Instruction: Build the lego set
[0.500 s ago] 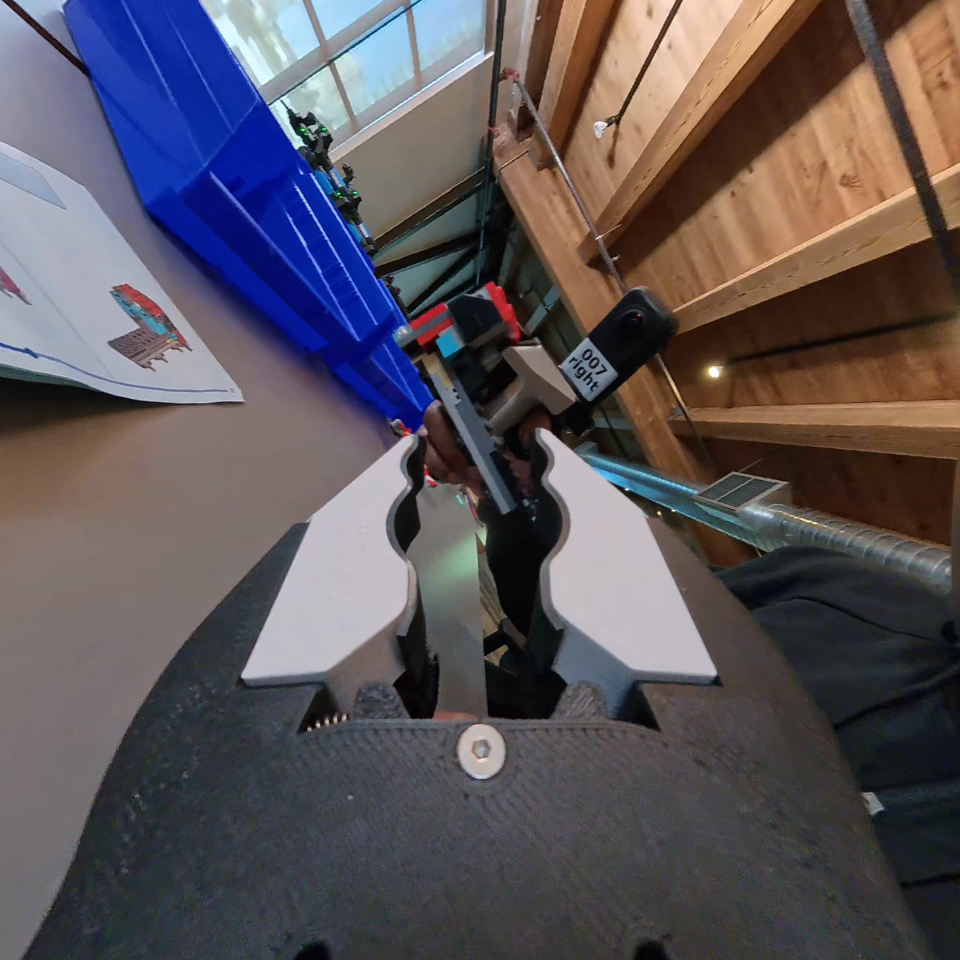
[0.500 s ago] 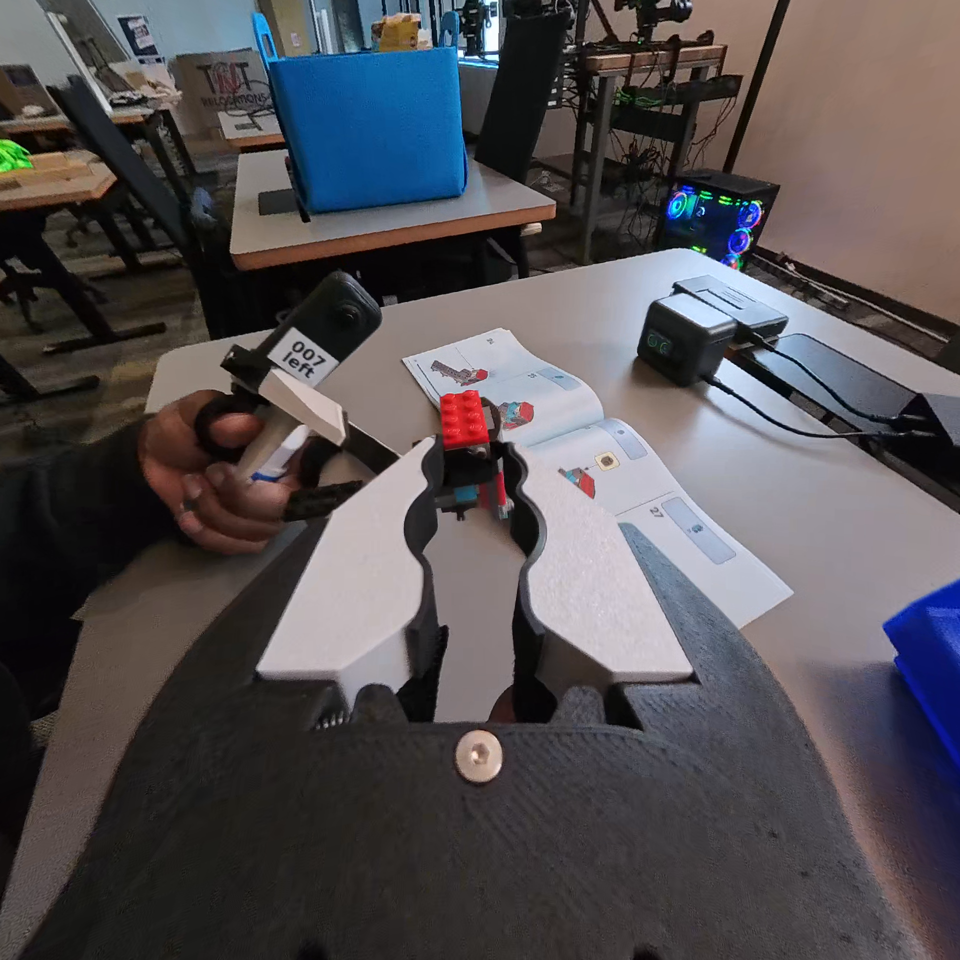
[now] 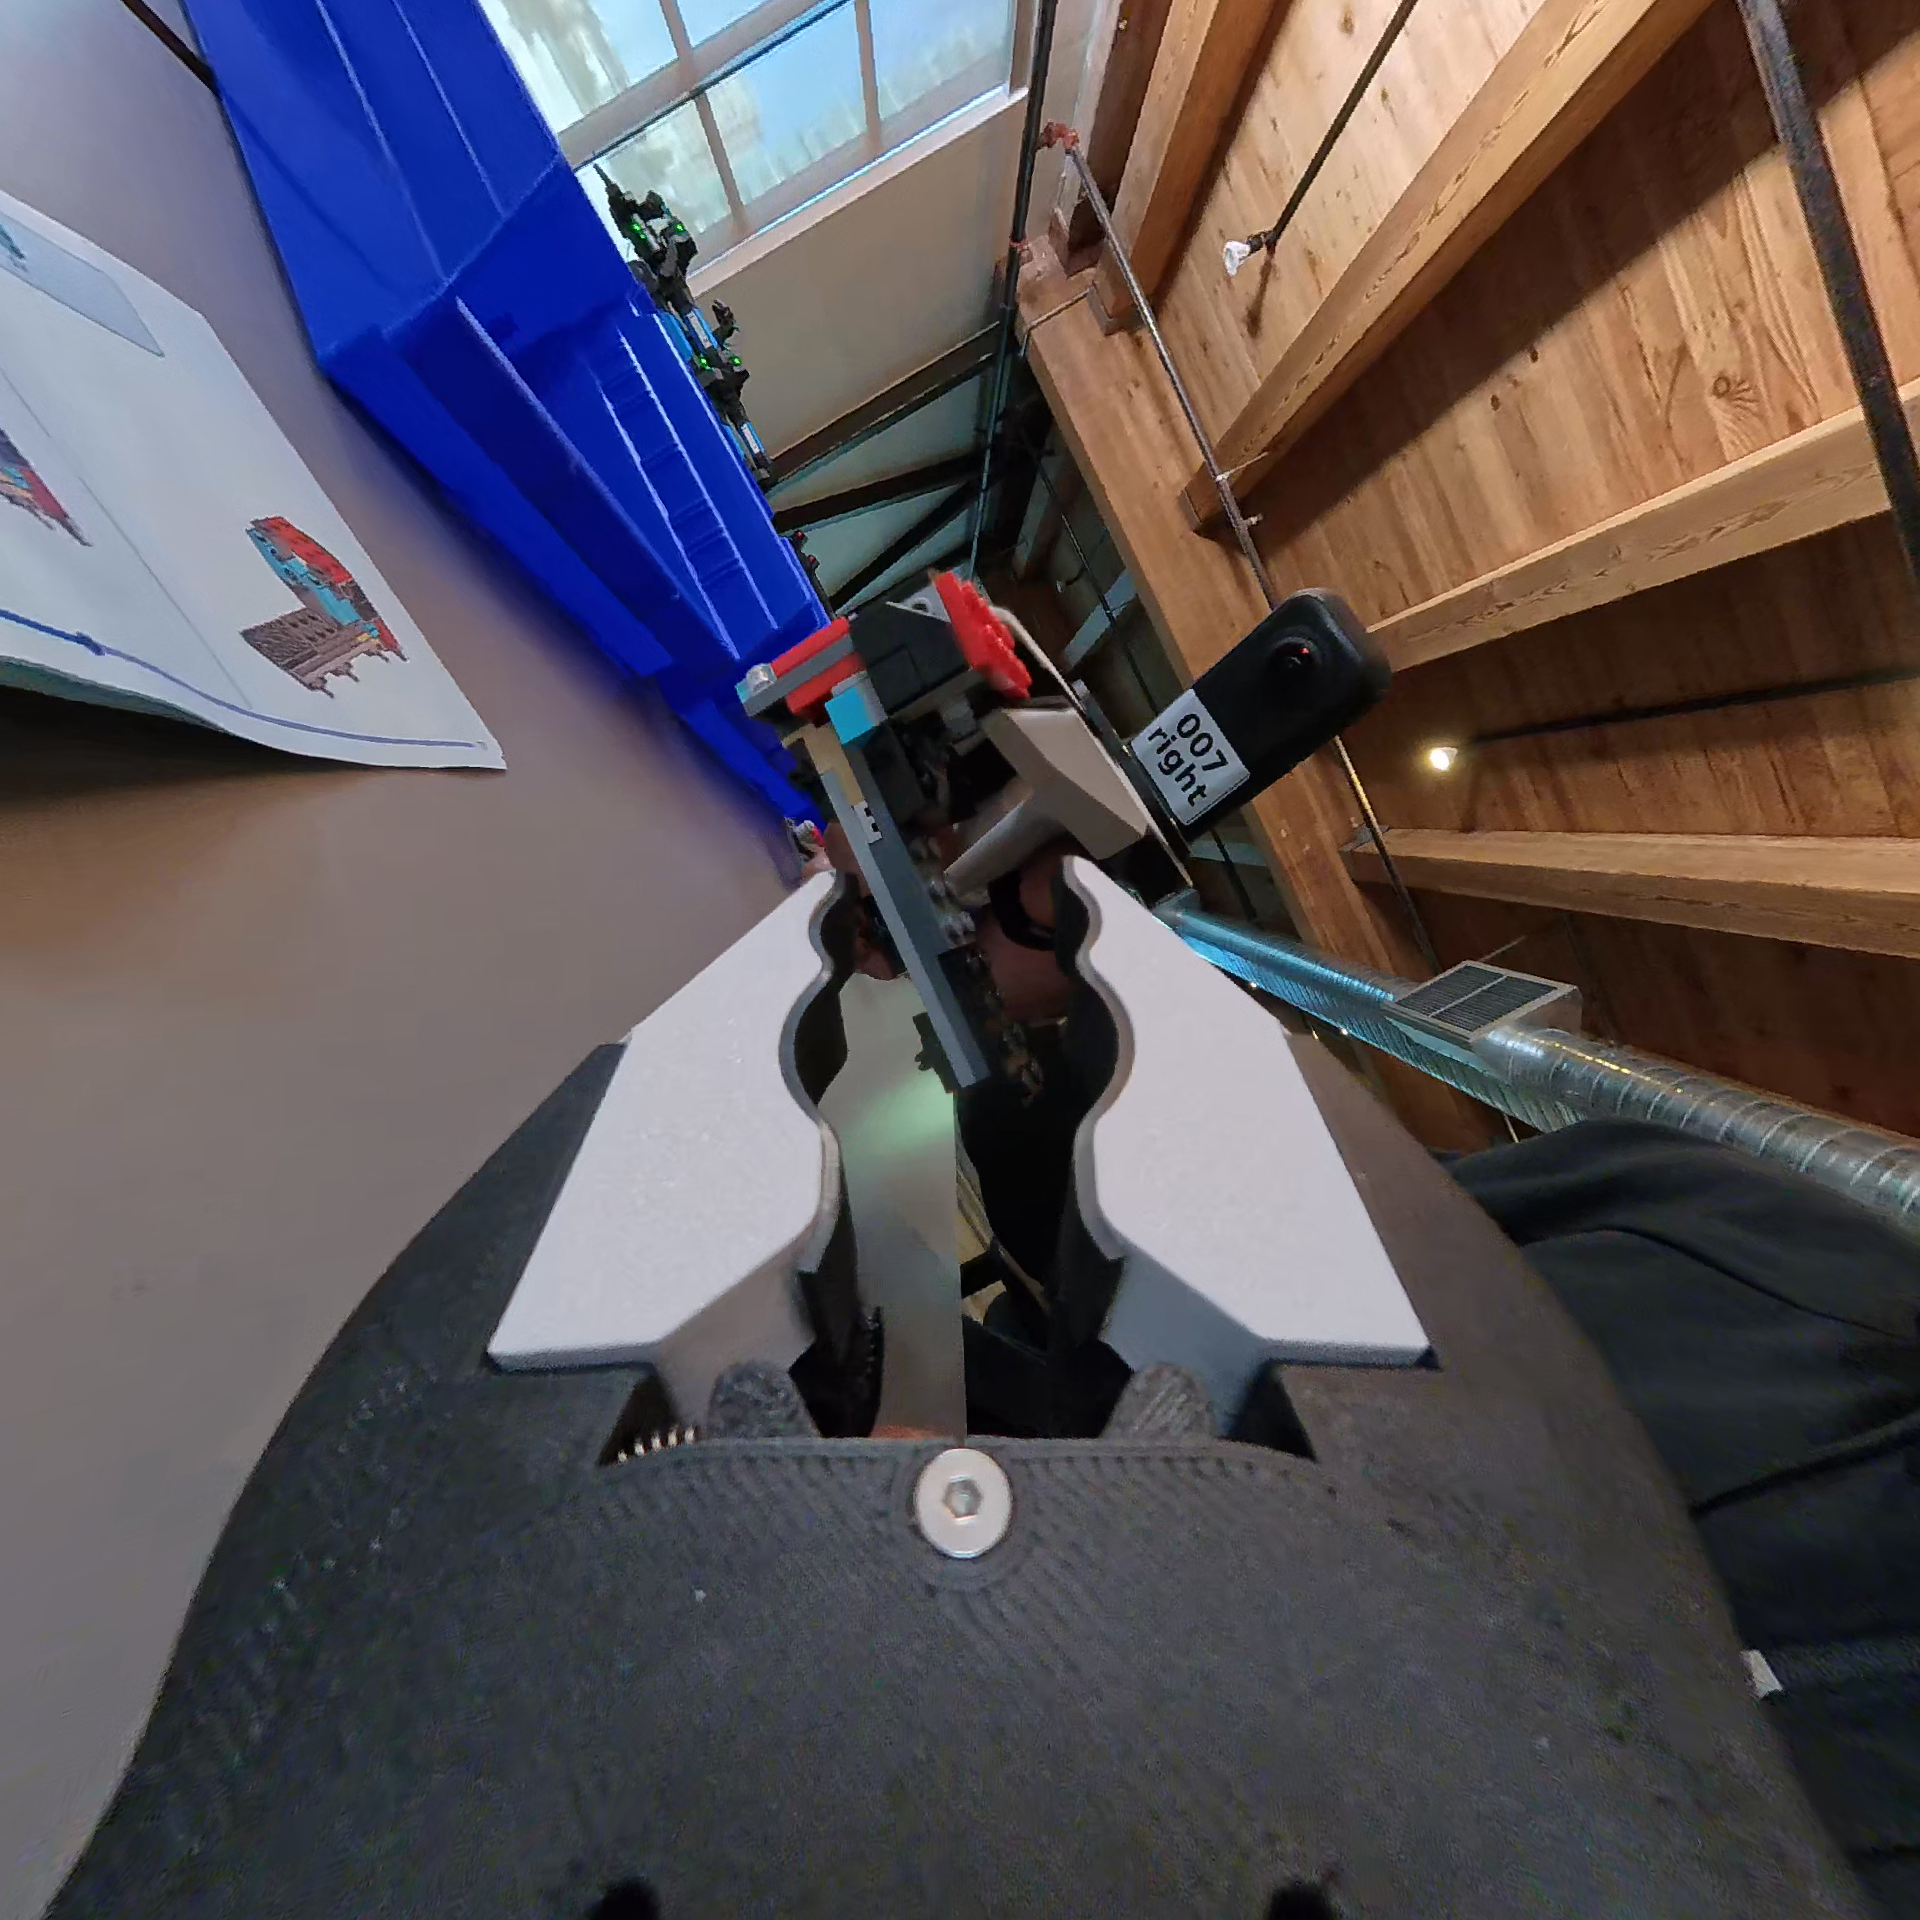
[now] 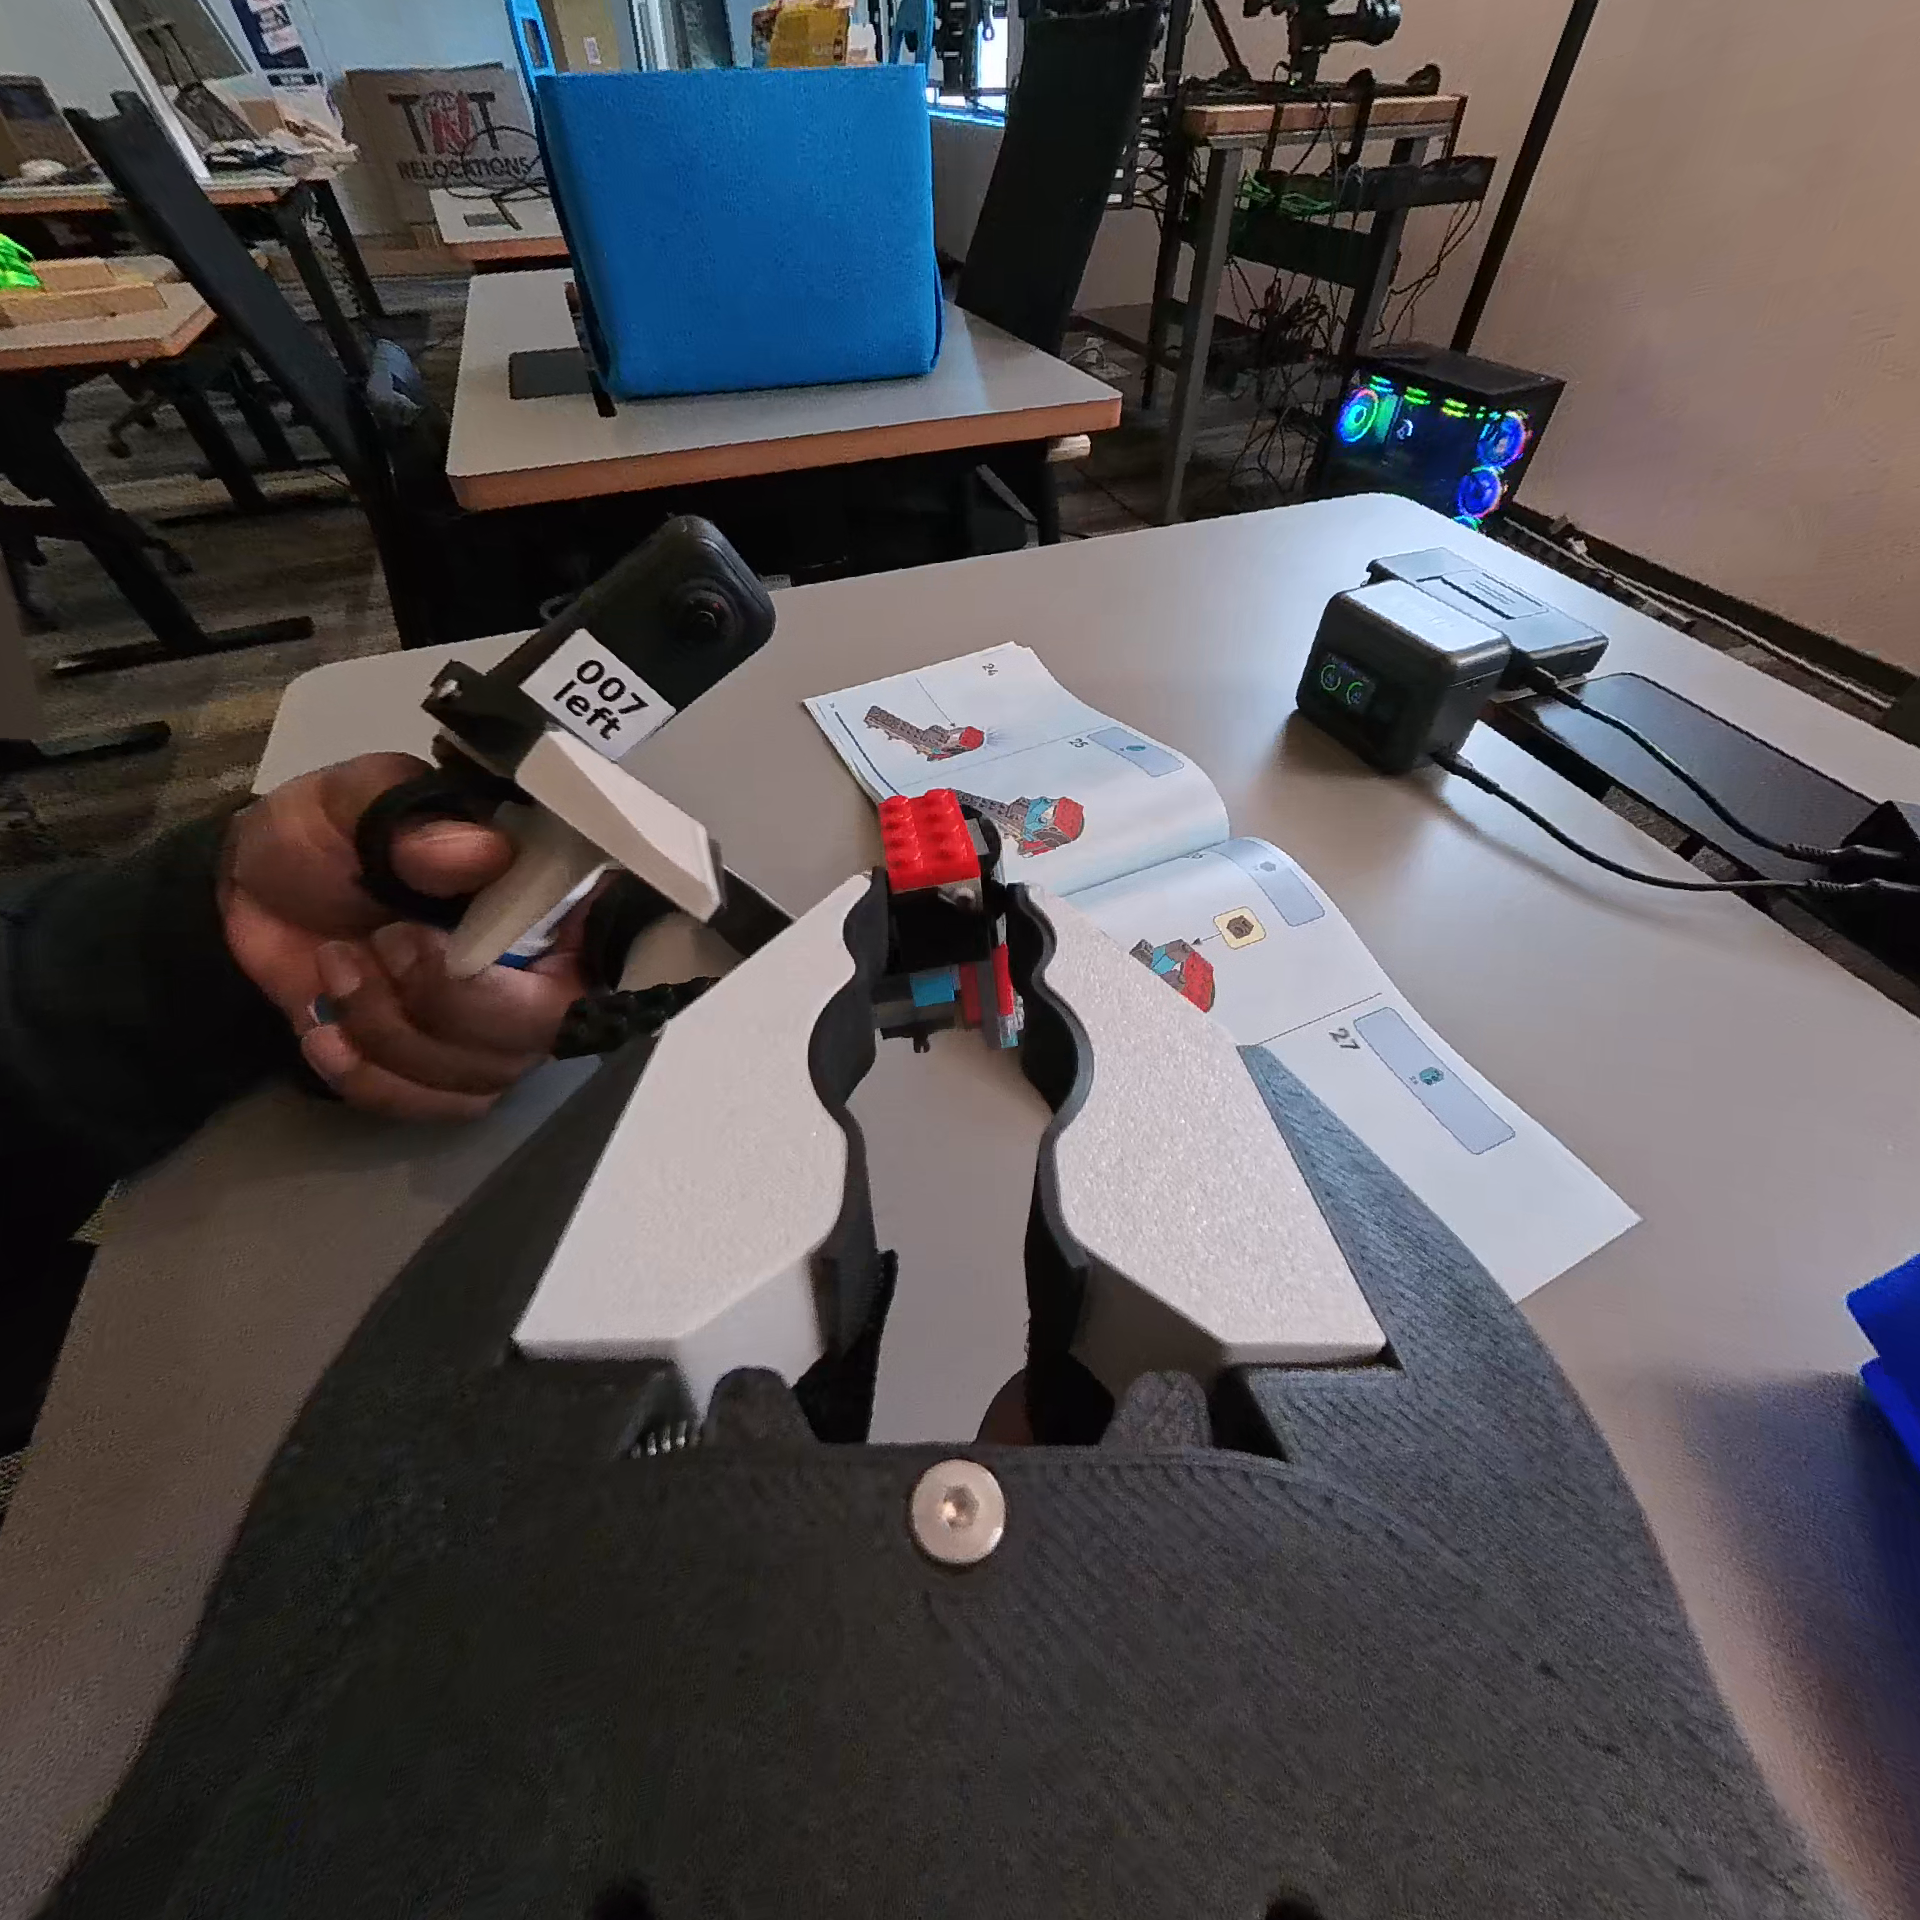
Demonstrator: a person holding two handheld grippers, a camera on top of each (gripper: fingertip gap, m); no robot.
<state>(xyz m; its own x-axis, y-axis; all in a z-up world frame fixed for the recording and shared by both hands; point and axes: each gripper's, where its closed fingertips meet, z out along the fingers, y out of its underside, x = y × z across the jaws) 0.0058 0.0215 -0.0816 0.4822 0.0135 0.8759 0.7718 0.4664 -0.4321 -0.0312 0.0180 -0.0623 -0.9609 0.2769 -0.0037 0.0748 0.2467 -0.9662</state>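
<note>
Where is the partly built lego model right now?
The lego model sits clamped between the right tongs' fingertips, held above the table just in front of the open instruction booklet; in the left wrist view it hangs just ahead of the open left tongs.

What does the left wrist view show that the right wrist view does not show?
Only the left wrist view: wooden ceiling beams, windows, and the model's long grey plate. Only the right wrist view: a charger, a blue box, the hand holding the left gripper. Both show the lego model, the instruction booklet and blue bins.
</note>
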